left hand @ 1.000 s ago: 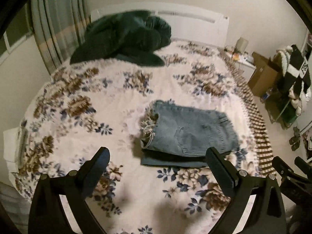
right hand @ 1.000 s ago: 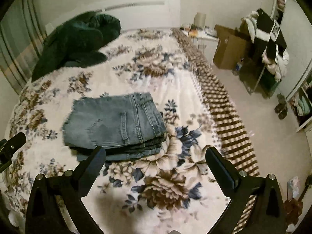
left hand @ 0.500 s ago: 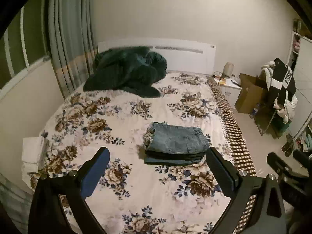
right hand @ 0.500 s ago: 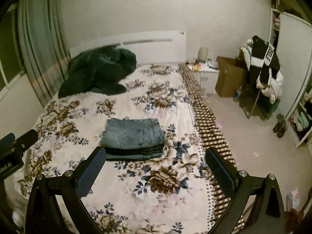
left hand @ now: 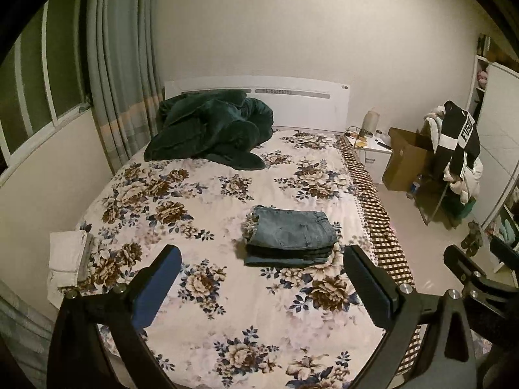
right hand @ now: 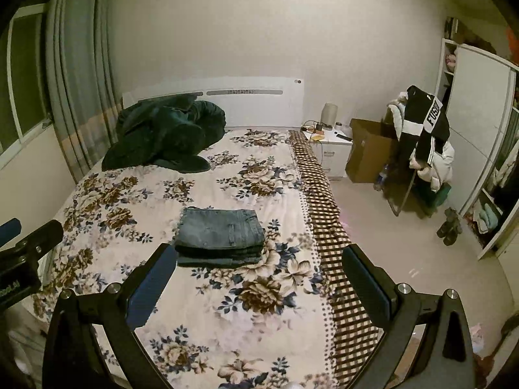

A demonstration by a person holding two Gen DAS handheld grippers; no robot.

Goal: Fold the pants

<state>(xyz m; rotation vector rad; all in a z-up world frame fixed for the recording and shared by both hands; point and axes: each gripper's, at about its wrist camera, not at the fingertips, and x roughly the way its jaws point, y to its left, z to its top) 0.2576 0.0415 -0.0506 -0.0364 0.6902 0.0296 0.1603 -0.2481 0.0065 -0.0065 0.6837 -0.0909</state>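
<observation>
1. Folded denim pants: a compact rectangular stack of several layers, lying flat on the floral bedspread toward the bed's right side, near the checked border. Frayed hem faces left, waistband end faces right. Judged: folding looks complete.
2. Left hand-held gripper: jaws spread wide, nothing between them, held well clear of and above the stack.
3. Right hand-held gripper: jaws likewise spread and empty, well apart from the pants.
4. Risk, layer slip: the lowest layer juts out slightly at the front edge; any nudge or re-grip of the top layers alone could slide the stack askew.
5. Risk, soft bedding: pressure on the mattress beside the stack could tilt it.
6. Risk, edge: the stack sits near the bed's right edge; a sideways push could send it toward the floor.
7. Nearby items, uninvolved: dark green blanket at the headboard; folded white cloth at the bed's left edge.
</observation>
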